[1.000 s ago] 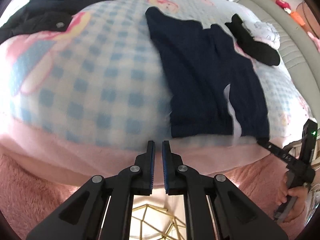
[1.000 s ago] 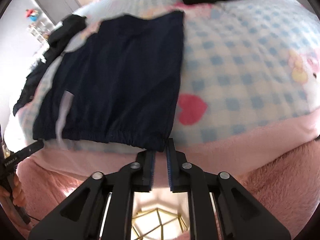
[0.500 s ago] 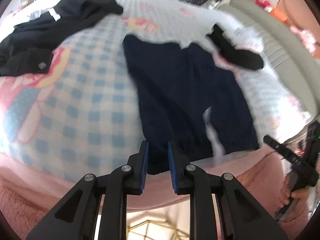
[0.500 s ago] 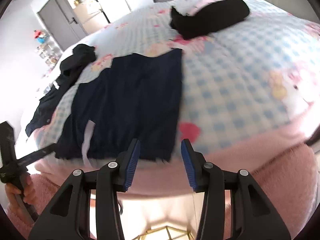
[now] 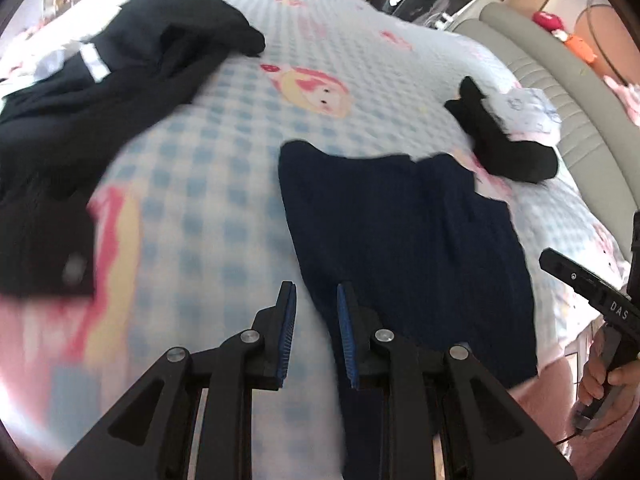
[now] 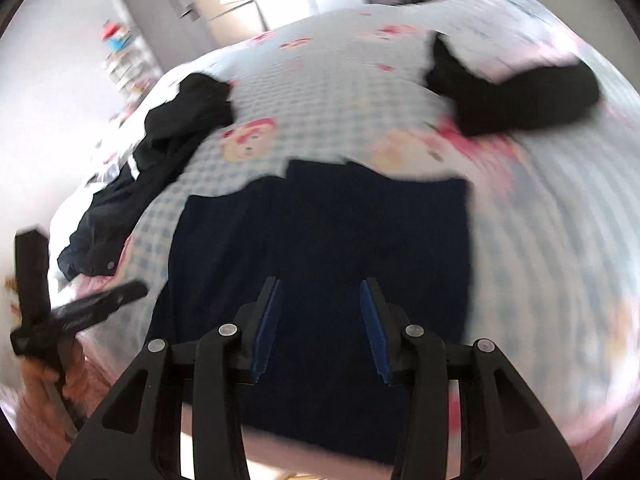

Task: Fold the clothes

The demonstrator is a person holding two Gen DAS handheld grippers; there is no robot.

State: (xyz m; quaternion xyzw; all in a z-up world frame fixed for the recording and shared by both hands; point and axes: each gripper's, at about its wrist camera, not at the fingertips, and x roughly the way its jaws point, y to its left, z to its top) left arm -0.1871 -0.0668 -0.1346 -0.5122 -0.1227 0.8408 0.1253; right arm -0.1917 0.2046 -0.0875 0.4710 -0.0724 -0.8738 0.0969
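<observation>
Dark navy shorts (image 5: 400, 240) lie spread flat on the blue-checked blanket (image 5: 200, 200), legs pointing away from me. My left gripper (image 5: 316, 292) is open above the shorts' left edge, with only blanket and that edge showing between its blue pads. My right gripper (image 6: 320, 284) stands open wider over the middle of the shorts (image 6: 320, 232), nothing pinched. Each gripper also shows in the other's view: the right gripper (image 5: 580, 280) at the right border, the left gripper (image 6: 80, 308) at the left border, both in a person's hands.
A heap of black clothes (image 5: 100, 80) lies at the far left of the bed. A black folded garment (image 5: 504, 148) with a white one sits at the far right near the grey padded headboard (image 5: 560, 64). A pink fleece border runs along the near bed edge (image 6: 540, 420).
Both grippers went from nearly shut at the shorts' near hem to open. Both moved forward and up from the bed's near edge, so they now hang over the shorts.
</observation>
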